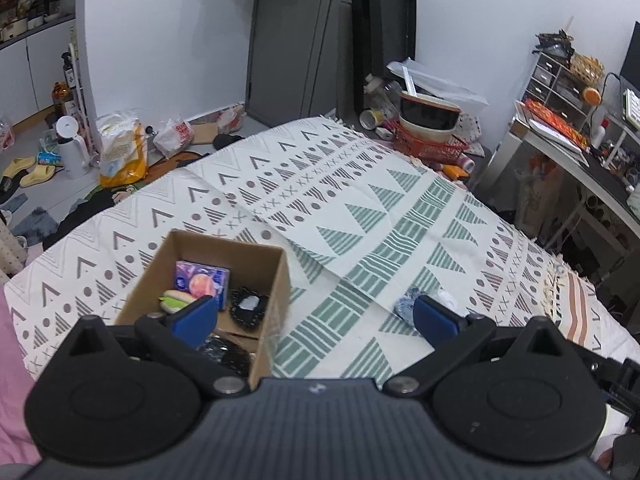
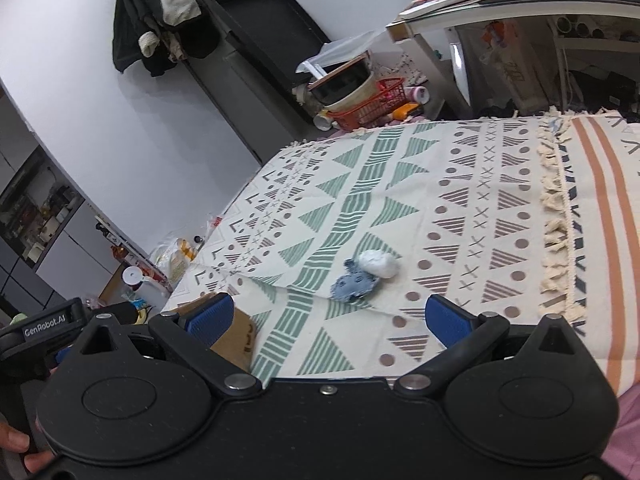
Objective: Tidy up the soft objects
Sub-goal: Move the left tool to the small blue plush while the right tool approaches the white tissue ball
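The left tongs (image 1: pixel 314 318) are hanging wide open over a patterned cloth (image 1: pixel 360 216), gripping nothing, their blue pads (image 1: pixel 192 318) spread far apart. At about nine o'clock from them a cardboard box (image 1: pixel 276 280) is sitting on the cloth, holding a purple carton (image 1: pixel 202 280), a green and tan soft toy (image 1: pixel 178 300) and dark round pieces (image 1: pixel 248 308). The right tongs (image 2: pixel 328 318) are likewise gaping fully open and empty above the same cloth. Toward twelve o'clock from them a blue denim-like soft object (image 2: pixel 354 285) is lying on the cloth, touching a white soft ball (image 2: pixel 378 263) just beyond it at one o'clock. A corner of the box (image 2: pixel 236 338) is showing at the right tongs' nine o'clock. Fingers of a hand (image 2: pixel 16 446) are curling at the lower left edge.
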A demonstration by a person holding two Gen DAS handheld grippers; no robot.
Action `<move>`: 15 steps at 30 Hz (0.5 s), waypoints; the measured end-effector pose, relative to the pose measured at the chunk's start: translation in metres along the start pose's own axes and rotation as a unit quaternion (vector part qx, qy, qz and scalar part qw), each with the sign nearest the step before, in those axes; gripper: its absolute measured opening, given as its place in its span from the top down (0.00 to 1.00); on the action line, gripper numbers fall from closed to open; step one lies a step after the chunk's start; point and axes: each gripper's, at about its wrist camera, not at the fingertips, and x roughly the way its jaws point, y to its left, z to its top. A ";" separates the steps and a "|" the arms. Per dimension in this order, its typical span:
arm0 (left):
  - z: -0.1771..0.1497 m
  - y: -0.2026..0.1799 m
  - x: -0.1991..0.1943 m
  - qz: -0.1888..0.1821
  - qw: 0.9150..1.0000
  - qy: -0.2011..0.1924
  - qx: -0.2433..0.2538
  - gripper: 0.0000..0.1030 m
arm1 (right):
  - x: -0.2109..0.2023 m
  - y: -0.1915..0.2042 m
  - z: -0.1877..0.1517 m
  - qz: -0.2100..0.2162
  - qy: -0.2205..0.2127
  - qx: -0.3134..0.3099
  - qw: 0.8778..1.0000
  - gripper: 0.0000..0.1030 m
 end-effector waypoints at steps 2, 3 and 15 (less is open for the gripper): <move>-0.002 -0.005 0.005 -0.001 1.000 0.005 0.000 0.00 | 0.004 -0.005 0.002 -0.004 0.002 0.002 1.000 0.00; -0.002 -0.008 0.008 -0.001 1.000 0.007 0.000 0.00 | 0.006 -0.007 0.003 -0.007 0.004 0.003 1.000 0.00; 0.000 -0.039 0.038 -0.013 1.000 0.013 0.015 0.00 | 0.028 -0.018 0.025 -0.001 0.005 0.021 1.000 0.00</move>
